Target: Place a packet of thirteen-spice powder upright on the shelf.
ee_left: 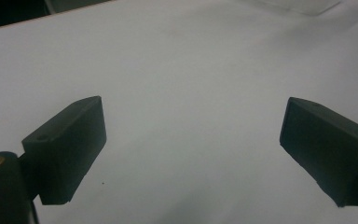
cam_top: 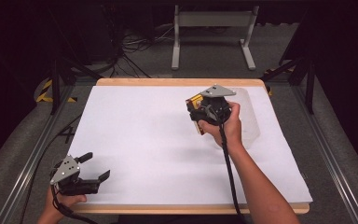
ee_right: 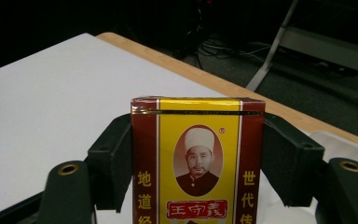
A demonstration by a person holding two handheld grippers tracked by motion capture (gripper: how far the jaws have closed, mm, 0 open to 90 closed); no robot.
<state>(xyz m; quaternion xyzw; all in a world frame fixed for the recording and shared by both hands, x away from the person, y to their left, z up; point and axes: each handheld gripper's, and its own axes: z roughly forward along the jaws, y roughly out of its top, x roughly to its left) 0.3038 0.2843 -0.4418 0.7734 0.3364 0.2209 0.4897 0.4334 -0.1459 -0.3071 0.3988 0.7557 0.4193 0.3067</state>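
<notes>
A yellow and dark red box [ee_right: 198, 158] with a printed portrait and Chinese writing stands upright between the jaws of my right gripper [ee_right: 198, 163], which is shut on it. In the high view the right gripper [cam_top: 201, 112] is lifted over the right middle of the white sheet [cam_top: 144, 135], and the box [cam_top: 196, 101] peeks out at its left side. My left gripper [cam_top: 95, 167] rests at the near left corner of the table, jaws wide apart with nothing between them. In the left gripper view, its fingers [ee_left: 70, 149] frame bare white sheet.
A clear plastic container [cam_top: 251, 116] lies on the sheet just right of my right hand. The wooden table edge [cam_top: 177, 82] runs along the far side. Beyond it are a grey metal stand [cam_top: 212, 32] and cables on the floor.
</notes>
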